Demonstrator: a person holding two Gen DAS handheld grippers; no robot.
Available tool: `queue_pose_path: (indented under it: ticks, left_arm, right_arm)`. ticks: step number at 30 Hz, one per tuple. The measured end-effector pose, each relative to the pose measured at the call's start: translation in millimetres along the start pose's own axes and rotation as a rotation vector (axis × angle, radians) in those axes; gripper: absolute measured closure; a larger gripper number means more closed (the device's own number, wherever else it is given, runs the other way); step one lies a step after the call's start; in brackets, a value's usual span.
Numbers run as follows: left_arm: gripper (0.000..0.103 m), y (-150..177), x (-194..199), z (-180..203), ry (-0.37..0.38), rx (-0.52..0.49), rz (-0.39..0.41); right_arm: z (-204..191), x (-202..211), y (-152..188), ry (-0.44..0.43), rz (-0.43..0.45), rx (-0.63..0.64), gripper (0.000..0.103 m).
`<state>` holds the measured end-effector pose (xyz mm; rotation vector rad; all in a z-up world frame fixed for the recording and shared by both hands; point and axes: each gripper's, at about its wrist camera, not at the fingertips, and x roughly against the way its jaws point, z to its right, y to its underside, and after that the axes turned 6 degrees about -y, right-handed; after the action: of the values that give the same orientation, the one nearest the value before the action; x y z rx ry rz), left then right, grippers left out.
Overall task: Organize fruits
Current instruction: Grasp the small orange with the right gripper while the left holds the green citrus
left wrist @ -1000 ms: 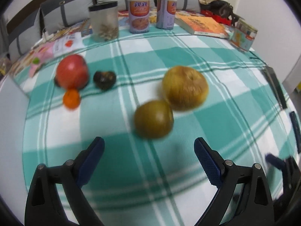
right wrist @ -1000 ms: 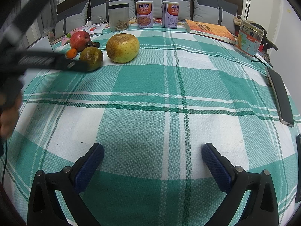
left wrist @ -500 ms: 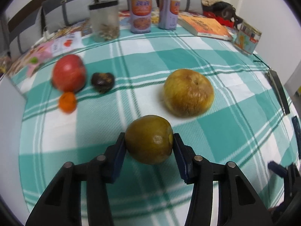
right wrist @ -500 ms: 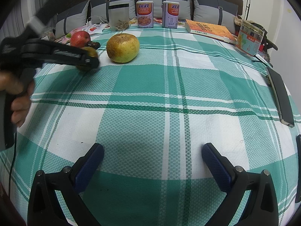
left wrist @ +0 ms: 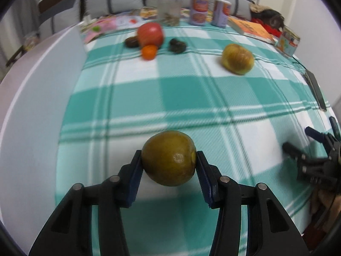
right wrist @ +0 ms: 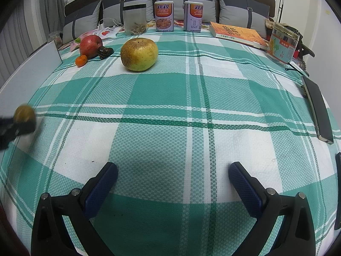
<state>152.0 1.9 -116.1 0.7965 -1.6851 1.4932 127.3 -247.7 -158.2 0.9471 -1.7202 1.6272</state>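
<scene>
My left gripper (left wrist: 168,163) is shut on a brownish-green round fruit (left wrist: 169,157), held just above the green checked cloth (left wrist: 191,98); the same fruit (right wrist: 24,114) shows blurred at the left edge of the right wrist view. A large yellow pear-like fruit (right wrist: 139,54) lies further back. A red apple (right wrist: 90,44), a small orange (right wrist: 81,60) and a dark shrivelled fruit (right wrist: 105,51) sit grouped at the far left. My right gripper (right wrist: 173,178) stands open over bare cloth, nothing between its fingers.
A white board (right wrist: 27,74) lies along the left edge. At the back stand a clear jar (right wrist: 135,19), two tins (right wrist: 164,16), a book (right wrist: 236,34) and a labelled jar (right wrist: 282,44). A dark phone (right wrist: 317,108) lies at the right.
My left gripper closed on the brownish-green fruit, then carried it toward the near left of the cloth, away from the yellow fruit. My right gripper has stayed still.
</scene>
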Motion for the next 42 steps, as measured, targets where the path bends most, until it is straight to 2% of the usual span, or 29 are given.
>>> queue_pose_path:
  ticks: [4,8,11,14,16,18,21,27,28,29,30,33,36,39,42]
  left_arm:
    - [0.053,19.1,8.8,-17.8,-0.017,0.058,0.006]
    - [0.053,24.3,11.9,-29.3,-0.015,0.108,0.018]
    - [0.053,27.8,15.7,-35.4,-0.016,0.125,0.045]
    - [0.053,30.5,16.9,-36.3,-0.018,0.119,0.064]
    - [0.053,33.0,16.9,-38.4,-0.009,0.135,0.068]
    - [0.053,36.5,16.8,-40.9,0.001,0.149,0.065]
    - [0.053,43.0,16.8,-43.2,0.013,0.148,0.060]
    - [0.053,47.3,14.0,-53.8,0.025,0.163,0.054]
    - [0.053,47.2,12.9,-55.7,0.025,0.166,0.054]
    - [0.053,48.0,12.6,-56.5,0.022,0.165,0.054]
    - [0.053,48.5,11.3,-57.1,0.018,0.164,0.052]
    - [0.053,50.4,9.6,-58.2,0.016,0.161,0.052]
    - [0.053,50.1,14.2,-55.0,0.022,0.151,0.064]
    - [0.053,50.7,21.6,-45.9,0.040,0.133,0.077]
    - [0.053,52.0,28.7,-31.7,0.064,0.111,0.087]
  right_arm:
    - [0.0,0.0,0.0,0.000,0.000,0.000,0.000]
    - [-3.3,2.1,-1.6,-0.003,0.000,0.003,0.000]
    - [-24.2,13.8,-22.1,-0.165,0.043,-0.002,0.002]
    - [-58.9,9.6,-56.1,-0.296,0.054,0.056,0.002]
    - [-89.5,-9.3,-87.6,-0.388,0.037,0.095,0.007]
    - [-117.1,-35.6,-114.6,-0.433,0.002,0.125,0.014]
    - [-158.1,-86.3,-155.9,-0.403,-0.030,0.174,0.027]
    - [-194.1,-145.2,-198.2,-0.343,-0.053,0.137,0.039]
    - [-199.6,-150.8,-202.4,-0.334,-0.054,0.141,0.052]
    - [-205.0,-156.1,-204.5,-0.309,-0.069,0.151,0.059]
    - [-201.6,-156.0,-206.6,-0.287,-0.062,0.159,0.071]
    - [-189.1,-141.7,-198.8,-0.319,-0.048,0.140,0.072]
    - [-164.8,-108.0,-182.0,-0.382,-0.044,0.126,0.072]
    - [-134.6,-66.5,-149.2,-0.413,-0.072,0.127,0.072]
    - [-99.8,-23.9,-100.9,-0.368,-0.091,0.146,0.072]
